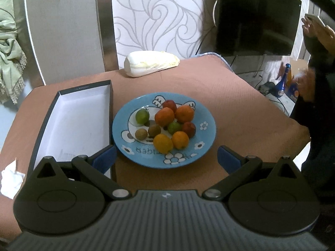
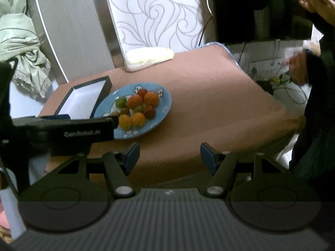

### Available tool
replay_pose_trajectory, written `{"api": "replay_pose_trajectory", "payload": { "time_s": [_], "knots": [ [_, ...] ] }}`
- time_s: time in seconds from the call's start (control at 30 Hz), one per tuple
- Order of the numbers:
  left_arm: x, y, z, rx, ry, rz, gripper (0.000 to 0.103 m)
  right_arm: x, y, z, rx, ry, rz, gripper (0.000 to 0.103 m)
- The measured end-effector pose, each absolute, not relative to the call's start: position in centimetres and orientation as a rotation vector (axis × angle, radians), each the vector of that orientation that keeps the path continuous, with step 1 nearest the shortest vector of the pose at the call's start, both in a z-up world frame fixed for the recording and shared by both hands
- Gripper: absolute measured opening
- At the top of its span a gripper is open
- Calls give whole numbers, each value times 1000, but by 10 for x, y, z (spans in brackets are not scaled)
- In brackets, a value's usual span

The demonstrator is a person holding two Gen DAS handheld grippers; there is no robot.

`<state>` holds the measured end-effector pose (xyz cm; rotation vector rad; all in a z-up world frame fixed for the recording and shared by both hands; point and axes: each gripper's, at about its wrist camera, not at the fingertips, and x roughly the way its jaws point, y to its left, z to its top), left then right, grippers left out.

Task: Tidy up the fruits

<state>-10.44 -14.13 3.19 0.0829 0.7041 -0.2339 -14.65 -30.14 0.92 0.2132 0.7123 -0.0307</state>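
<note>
The left gripper hangs low over the near edge of the table, fingers spread wide and holding nothing. The right gripper is also spread wide with nothing in it. Just past the left gripper, at 12 o'clock, sits a blue plate full of small fruits, orange, green, red and brown. Touching the plate at 9 o'clock is a long box, white inside. Far back at 12 o'clock lies a pale cabbage.

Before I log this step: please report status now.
Left gripper open, empty. Right gripper open, empty. Fruits all on blue plate; box empty. Nothing blocking.
</note>
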Motion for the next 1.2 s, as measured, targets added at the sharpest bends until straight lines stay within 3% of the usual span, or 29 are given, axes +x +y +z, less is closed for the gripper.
{"api": "replay_pose_trajectory", "payload": {
  "time_s": [1.2],
  "knots": [
    [-127, -148, 31, 113, 720, -222, 103, -152, -290, 5, 167, 746, 55, 66]
  ]
}}
